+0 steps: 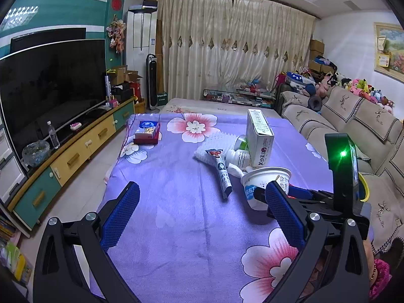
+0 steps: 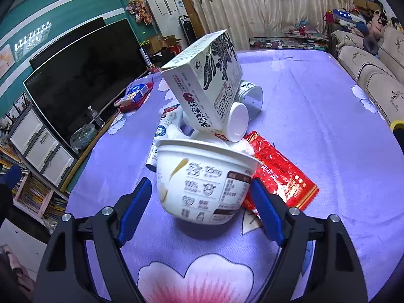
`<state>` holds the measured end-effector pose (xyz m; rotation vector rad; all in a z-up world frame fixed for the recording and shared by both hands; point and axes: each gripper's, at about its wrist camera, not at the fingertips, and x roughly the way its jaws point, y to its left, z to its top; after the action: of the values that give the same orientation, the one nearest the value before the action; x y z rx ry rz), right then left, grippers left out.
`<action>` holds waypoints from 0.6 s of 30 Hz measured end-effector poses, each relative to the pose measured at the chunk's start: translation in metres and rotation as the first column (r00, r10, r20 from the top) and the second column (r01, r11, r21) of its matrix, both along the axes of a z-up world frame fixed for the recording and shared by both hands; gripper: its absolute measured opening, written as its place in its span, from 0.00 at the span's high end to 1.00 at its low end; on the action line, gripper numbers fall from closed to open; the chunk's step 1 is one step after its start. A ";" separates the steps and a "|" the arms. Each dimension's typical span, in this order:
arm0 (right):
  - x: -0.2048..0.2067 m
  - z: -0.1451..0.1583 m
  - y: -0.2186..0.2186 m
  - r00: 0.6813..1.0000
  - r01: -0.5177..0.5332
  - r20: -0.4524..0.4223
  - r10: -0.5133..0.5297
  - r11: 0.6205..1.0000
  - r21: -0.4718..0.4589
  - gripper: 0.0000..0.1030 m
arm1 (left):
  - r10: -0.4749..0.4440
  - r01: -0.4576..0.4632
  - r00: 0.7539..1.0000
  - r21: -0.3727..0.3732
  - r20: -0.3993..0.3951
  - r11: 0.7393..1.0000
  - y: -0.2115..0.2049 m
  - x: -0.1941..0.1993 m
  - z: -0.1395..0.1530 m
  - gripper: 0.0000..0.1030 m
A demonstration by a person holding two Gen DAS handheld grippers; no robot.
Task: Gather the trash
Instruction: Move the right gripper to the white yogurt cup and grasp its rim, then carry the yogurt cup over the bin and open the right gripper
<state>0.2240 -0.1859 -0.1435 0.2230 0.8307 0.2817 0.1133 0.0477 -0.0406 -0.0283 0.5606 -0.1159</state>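
Left wrist view
Left gripper (image 1: 202, 217): jaws spread wide with nothing between them, above the purple flowered cloth (image 1: 181, 217) that covers the desk.
Trash pile: sits on the cloth toward the desk's right edge, ahead and right of the left gripper.
Yogurt cup (image 1: 262, 179): white, tilted, nearest piece of the pile, just beyond the left gripper's right finger.
Right gripper (image 1: 287, 195): comes in from the right edge at the cup; its own jaws are largely hidden in this view.
Tube (image 1: 221, 168): lies flat, left of the cup.
Carton (image 1: 260, 136): white, printed, stands behind the cup and leans on a white bottle (image 1: 238, 157).
White foam net (image 1: 214, 144): behind the tube.
Red and blue box (image 1: 147, 132): alone near the desk's far left corner, well apart from the pile.

Right wrist view
Right gripper (image 2: 200, 199): jaws wide apart, one finger on each side of the yogurt cup (image 2: 204, 184); whether the pads press on it cannot be told.
Yogurt cup: tilted, its rim toward the pile.
Red wrapper (image 2: 280, 171): flat on the cloth, just right of the cup and partly under it.
Carton (image 2: 207, 80): tilted, on top of the pile behind the cup.
White bottle (image 2: 237, 122): lies under the carton, its round end facing the camera.
Paper cup (image 2: 252, 96): on its side behind the carton.
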 end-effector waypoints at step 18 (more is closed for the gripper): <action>0.001 -0.006 -0.003 0.999 -0.034 0.019 0.034 0.999 0.007 0.27 | -0.021 0.021 0.999 0.000 -0.026 1.000 -0.017 0.012 -0.009 0.05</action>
<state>0.2246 -0.1887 -0.1499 0.2128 0.8156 0.3184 0.1248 0.0303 -0.0493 -0.0237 0.5873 -0.1357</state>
